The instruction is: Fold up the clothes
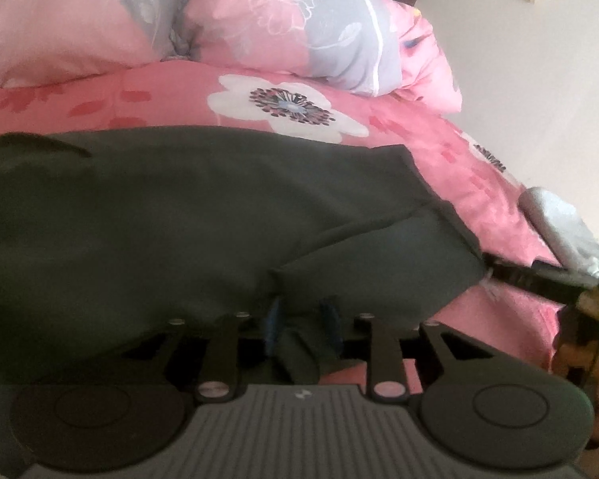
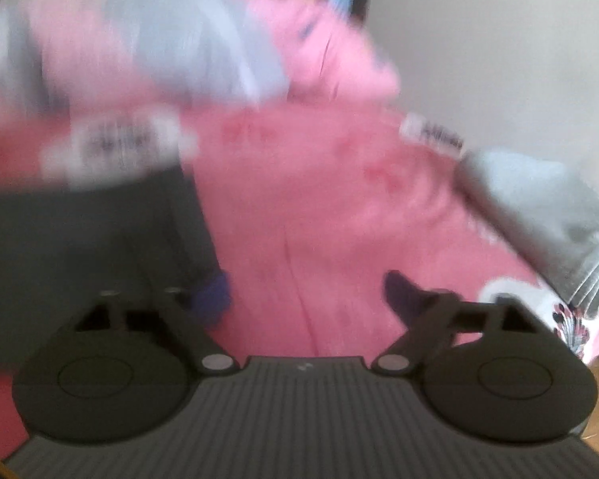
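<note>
Left gripper (image 1: 301, 321) seemingly pinches dark garment (image 1: 179, 215), its pads hidden; blurred right gripper (image 2: 307, 295) spread.

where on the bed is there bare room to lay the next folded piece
The best free patch is the pink floral bedsheet between the dark garment and the grey clothing at the bed's edge. A narrower strip lies between the dark garment and the piled quilt. The dark garment fills the near left side.
</note>
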`<state>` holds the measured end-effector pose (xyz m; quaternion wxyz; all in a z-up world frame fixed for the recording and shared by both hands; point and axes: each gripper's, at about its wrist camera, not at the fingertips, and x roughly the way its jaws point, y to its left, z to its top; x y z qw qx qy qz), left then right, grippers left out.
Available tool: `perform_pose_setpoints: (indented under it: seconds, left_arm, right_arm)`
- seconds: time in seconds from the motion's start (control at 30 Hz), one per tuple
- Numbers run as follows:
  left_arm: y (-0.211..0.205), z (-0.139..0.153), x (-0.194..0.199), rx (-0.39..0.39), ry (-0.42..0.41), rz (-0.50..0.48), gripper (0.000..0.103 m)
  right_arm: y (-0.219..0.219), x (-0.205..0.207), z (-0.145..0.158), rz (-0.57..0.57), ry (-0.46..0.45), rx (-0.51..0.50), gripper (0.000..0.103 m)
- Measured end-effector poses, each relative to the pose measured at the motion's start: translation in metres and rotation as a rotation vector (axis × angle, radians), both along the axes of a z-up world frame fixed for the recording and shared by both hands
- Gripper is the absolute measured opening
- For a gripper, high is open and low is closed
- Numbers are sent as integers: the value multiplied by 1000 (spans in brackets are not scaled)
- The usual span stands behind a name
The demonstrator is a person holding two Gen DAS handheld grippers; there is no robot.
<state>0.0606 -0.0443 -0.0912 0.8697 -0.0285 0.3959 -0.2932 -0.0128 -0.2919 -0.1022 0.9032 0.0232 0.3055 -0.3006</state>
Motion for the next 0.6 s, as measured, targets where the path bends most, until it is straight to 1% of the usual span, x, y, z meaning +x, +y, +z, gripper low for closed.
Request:
perform_pose_setpoints:
  seconds: [0.03,0.07,0.1,0.23,0.3,0.4,0.53,0.6]
  left_arm:
    - [-2,1,-1,8,-3,3,30]
    - [-3,1,-2,13,-5,7,31]
    - [-4,2,-3,18,-6,11,32]
    - [-9,3,-6,30,-10,24,34]
    - [-10,3,-6,35,-11,28,35]
    - [-12,4,-8,40,-13,33,37]
    - [-13,4,-8,43,-14,38,37]
    - [-14,5,-8,44,-13,40,38]
  right_arm:
    - [-4,-1,-3,-9,-2,21,92]
    - [-7,-1,-2,-20,-6,42,95]
    - [-11,-1,-2,-31,-10,63,101]
    - [-28,-8,-6,-65,-62,189,102]
    - [-26,-10,-7,-62,-78,209,102]
    - [-24,-8,-7,-64,-79,205,102]
    - [-29,-13,-8,-71,-135,234,102]
    - [-31,-15,-7,-68,-146,247,102]
